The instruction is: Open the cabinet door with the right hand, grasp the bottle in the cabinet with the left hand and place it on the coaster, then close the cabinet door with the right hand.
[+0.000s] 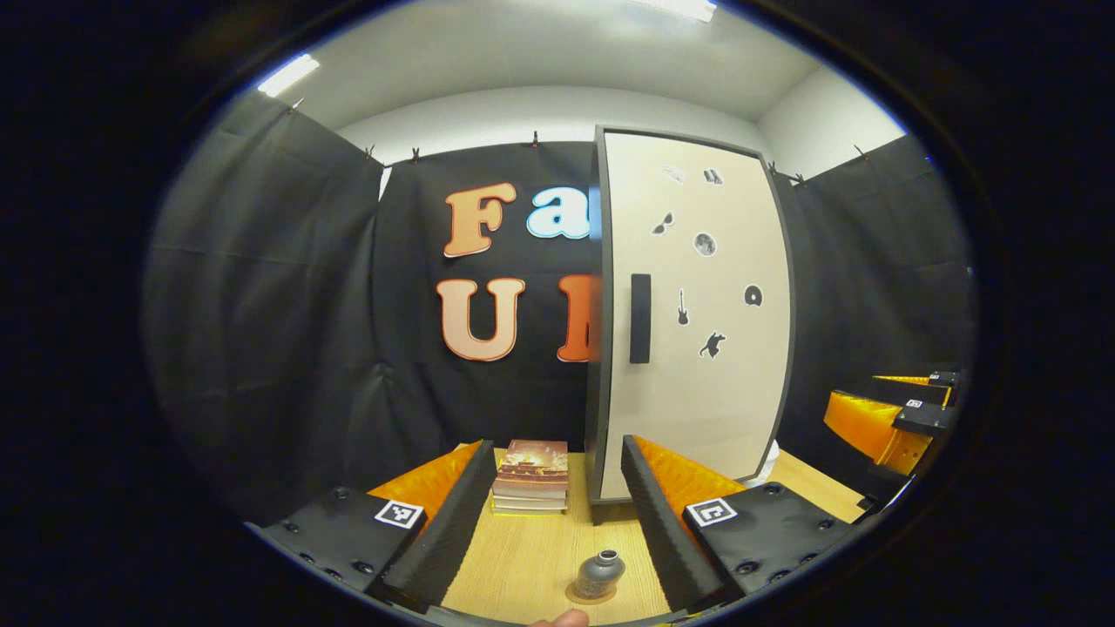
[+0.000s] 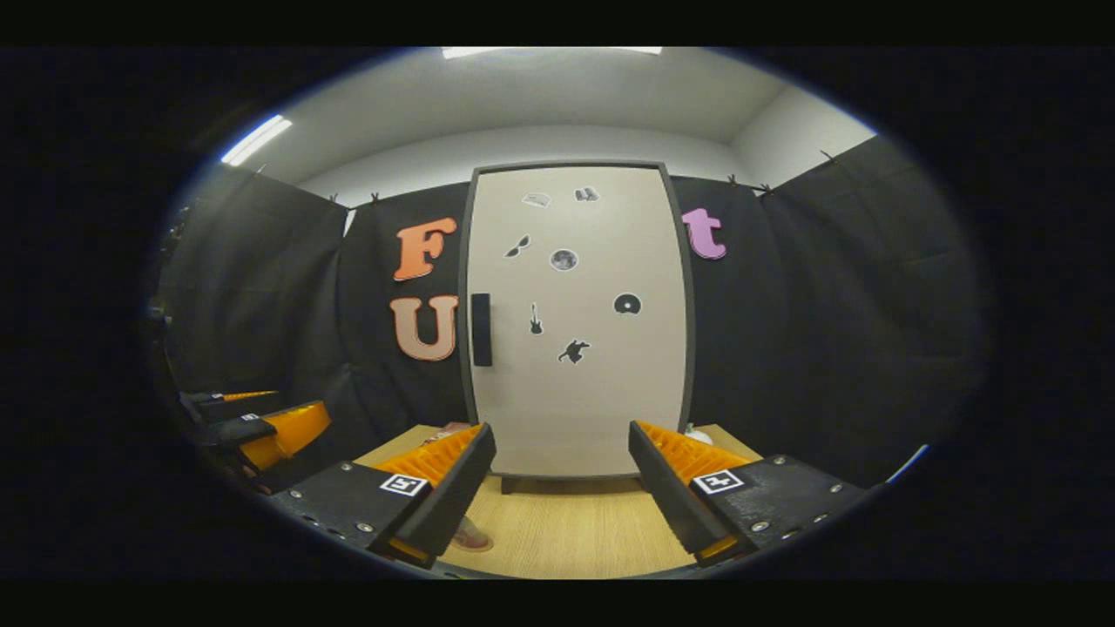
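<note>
A tall cabinet stands at the back of the wooden table with its cream door (image 1: 697, 348) (image 2: 575, 348) shut and a dark vertical handle (image 1: 640, 318) (image 2: 481, 329) near the door's left edge. A small dark grey bottle (image 1: 599, 570) stands upright on a round brown coaster (image 1: 579, 597) at the table's front. My left gripper (image 1: 557, 522) is open just above and behind the bottle, touching nothing. My right gripper (image 2: 562, 488) is open, facing the door from a distance with nothing between its fingers. Each gripper also appears in the other's view, the right gripper (image 1: 897, 418) and the left gripper (image 2: 253, 427).
A stack of books (image 1: 531, 477) lies on the table (image 1: 523, 557) left of the cabinet. A small white object (image 2: 697, 431) sits by the cabinet's right foot. Black cloth walls close the booth on three sides. A fingertip (image 1: 557, 618) shows at the bottom edge.
</note>
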`<state>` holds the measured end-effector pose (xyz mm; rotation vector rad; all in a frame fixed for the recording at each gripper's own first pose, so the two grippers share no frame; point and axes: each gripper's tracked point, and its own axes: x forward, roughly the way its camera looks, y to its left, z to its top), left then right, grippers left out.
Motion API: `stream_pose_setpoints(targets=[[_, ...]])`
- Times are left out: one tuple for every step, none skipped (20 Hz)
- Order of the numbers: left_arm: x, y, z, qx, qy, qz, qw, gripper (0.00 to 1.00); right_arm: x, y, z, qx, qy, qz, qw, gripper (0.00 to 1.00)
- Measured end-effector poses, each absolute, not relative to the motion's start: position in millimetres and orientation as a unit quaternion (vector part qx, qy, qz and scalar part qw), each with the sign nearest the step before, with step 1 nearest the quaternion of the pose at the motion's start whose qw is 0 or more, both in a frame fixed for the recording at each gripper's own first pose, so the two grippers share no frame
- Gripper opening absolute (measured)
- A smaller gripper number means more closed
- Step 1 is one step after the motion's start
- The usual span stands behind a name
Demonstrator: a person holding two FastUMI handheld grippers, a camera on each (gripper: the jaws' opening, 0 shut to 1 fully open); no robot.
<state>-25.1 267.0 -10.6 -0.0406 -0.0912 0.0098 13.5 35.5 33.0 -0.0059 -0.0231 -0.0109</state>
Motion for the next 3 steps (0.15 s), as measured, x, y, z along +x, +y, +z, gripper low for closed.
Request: stream_pose_setpoints(targets=[[-29.9,265.6,-6.2,-0.019,-0.050,0.009,0.999,0.92,9.6,33.7,33.2,-0.001,-0.012,-0.005,1.000,0.95],[-33.3,263.0,-4.2,-0.021,-0.054,0.009,0.998,0.94,6.1,32.2,34.0,0.001,-0.014,-0.005,1.000,0.95],[-37.4,259.5,-5.1,-0.023,-0.055,0.010,0.998,0.94,4.0,31.9,35.3,0.002,-0.015,-0.003,1.000,0.93]])
